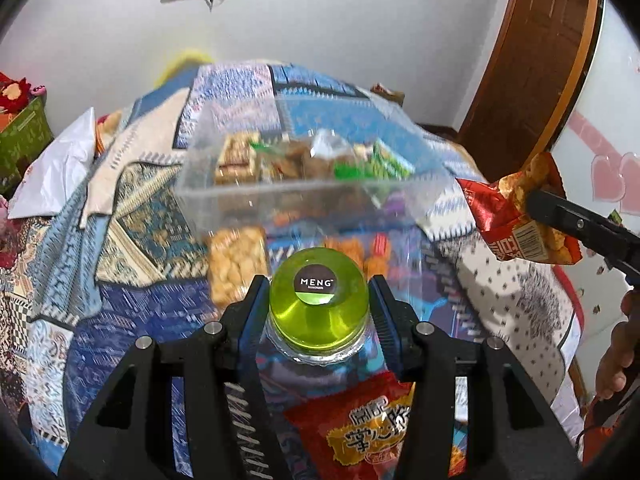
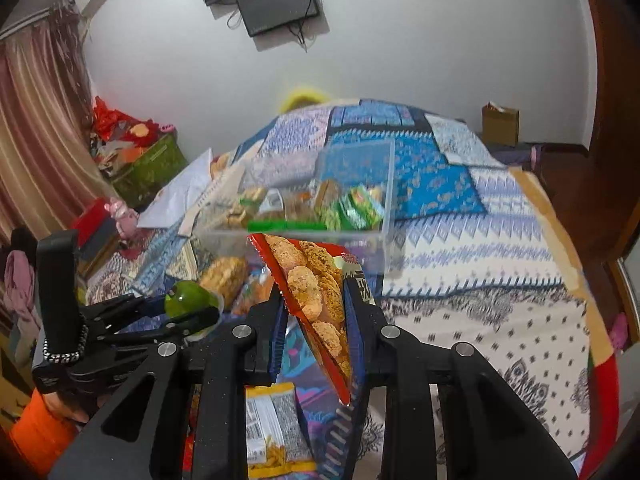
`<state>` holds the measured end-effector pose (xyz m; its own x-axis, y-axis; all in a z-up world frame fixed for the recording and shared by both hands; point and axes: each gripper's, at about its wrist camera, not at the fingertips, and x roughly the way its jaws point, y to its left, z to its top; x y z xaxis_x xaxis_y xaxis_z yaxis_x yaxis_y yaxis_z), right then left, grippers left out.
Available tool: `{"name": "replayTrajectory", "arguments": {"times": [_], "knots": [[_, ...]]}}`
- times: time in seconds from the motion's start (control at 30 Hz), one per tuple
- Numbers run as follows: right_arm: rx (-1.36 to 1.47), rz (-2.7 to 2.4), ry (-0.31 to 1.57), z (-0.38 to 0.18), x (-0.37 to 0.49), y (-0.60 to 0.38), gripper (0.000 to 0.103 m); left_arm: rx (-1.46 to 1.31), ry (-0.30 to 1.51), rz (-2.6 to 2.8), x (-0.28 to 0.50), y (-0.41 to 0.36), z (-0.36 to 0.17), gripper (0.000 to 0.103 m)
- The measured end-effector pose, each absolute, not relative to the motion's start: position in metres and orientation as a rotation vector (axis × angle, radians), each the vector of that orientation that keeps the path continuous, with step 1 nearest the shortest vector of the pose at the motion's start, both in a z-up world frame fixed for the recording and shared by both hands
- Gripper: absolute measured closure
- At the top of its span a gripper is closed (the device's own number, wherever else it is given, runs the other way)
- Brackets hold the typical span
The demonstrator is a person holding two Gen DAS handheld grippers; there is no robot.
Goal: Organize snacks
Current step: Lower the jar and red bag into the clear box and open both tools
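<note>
Two loads are airborne above the bed: the left hand-held gripper [image 1: 318,312] is clamped round a green jelly cup [image 1: 318,312] at lower centre, and the right hand-held gripper [image 2: 316,312] pinches a red snack packet [image 2: 316,300]. Smooth jelly plastic could slip; either might miss the clear snack box [image 2: 384,216] mid-frame.

A clear plastic bin [image 1: 224,200] sat on the patchwork bedspread [image 1: 132,320], with wrapped snacks [image 1: 288,160] inside it. A cracker packet [image 1: 238,266] lay on the bedspread just before the bin. The jelly cup [image 1: 318,312] sat between the left gripper [image 1: 318,300] fingers, nearer than that packet. To its right, the right gripper [image 2: 316,304] held a snack bag [image 2: 316,292] above the bedspread.
</note>
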<state>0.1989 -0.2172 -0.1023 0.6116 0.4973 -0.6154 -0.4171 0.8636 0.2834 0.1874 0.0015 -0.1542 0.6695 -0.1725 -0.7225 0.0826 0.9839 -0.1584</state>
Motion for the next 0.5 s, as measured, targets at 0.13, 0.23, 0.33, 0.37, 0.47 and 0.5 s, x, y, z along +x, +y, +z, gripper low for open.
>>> {"name": "replayTrajectory", "arguments": {"times": [0.13,0.23,0.33,0.37,0.47,0.5], "knots": [[0.114,0.526,0.706,-0.089,0.206,-0.215,0.079,-0.122,0.790,-0.126,0.195,0.010,-0.139,0.053],[0.115,0.525,0.683,-0.083,0.214,-0.212,0.079,-0.126,0.764,-0.111,0.204,0.018,-0.130,0.053],[0.124,0.530,0.670,-0.079,0.223,-0.209,0.079,-0.130,0.743,-0.100,0.215,0.024,-0.123,0.053],[0.126,0.531,0.668,-0.079,0.226,-0.208,0.079,-0.131,0.736,-0.098,0.219,0.027,-0.121,0.053],[0.133,0.537,0.665,-0.079,0.235,-0.203,0.079,-0.131,0.736,-0.089,0.233,0.031,-0.123,0.053],[0.135,0.541,0.666,-0.080,0.238,-0.202,0.079,-0.129,0.739,-0.086,0.238,0.032,-0.124,0.053]]}}
